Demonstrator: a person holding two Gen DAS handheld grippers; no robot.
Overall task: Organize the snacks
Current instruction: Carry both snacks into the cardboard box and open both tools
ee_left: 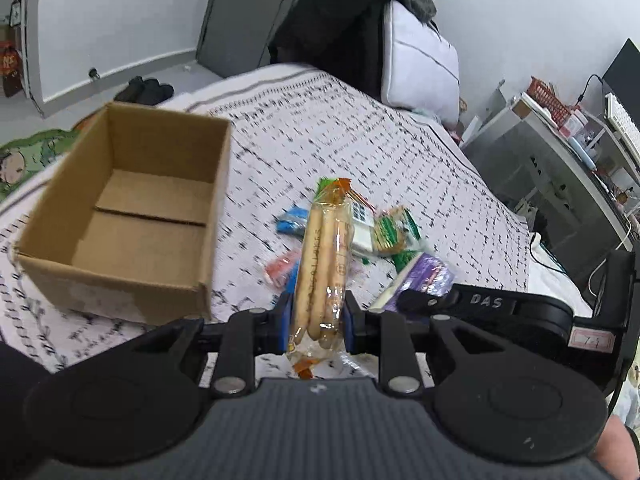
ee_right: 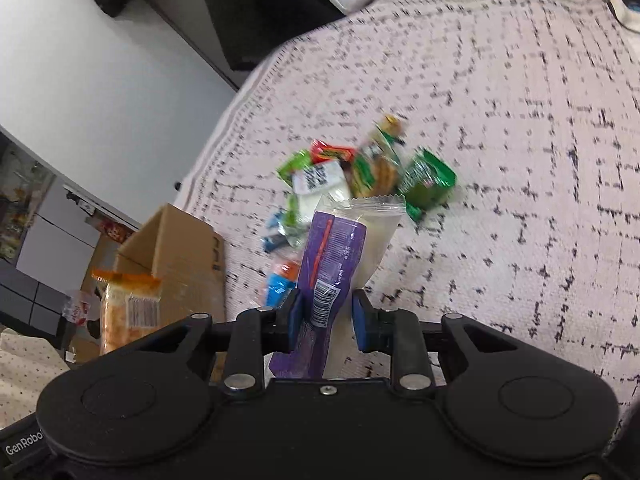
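My left gripper [ee_left: 317,326] is shut on a clear packet of breadsticks [ee_left: 323,268], held upright above the bed to the right of an open cardboard box [ee_left: 132,216], which is empty inside. My right gripper [ee_right: 327,320] is shut on a purple and white snack packet [ee_right: 340,256]; it shows in the left wrist view too [ee_left: 424,280]. A pile of loose snacks [ee_right: 360,172] in green, red, white and blue wrappers lies on the patterned bedspread [ee_right: 500,120] beyond both grippers. The box [ee_right: 176,256] and the breadstick packet [ee_right: 128,308] show at the left of the right wrist view.
A pillow [ee_left: 420,64] and dark clothes lie at the head of the bed. A desk with shelves, a red basket [ee_left: 548,98] and a keyboard stands to the right. Shoes [ee_left: 148,90] sit on the floor beyond the box.
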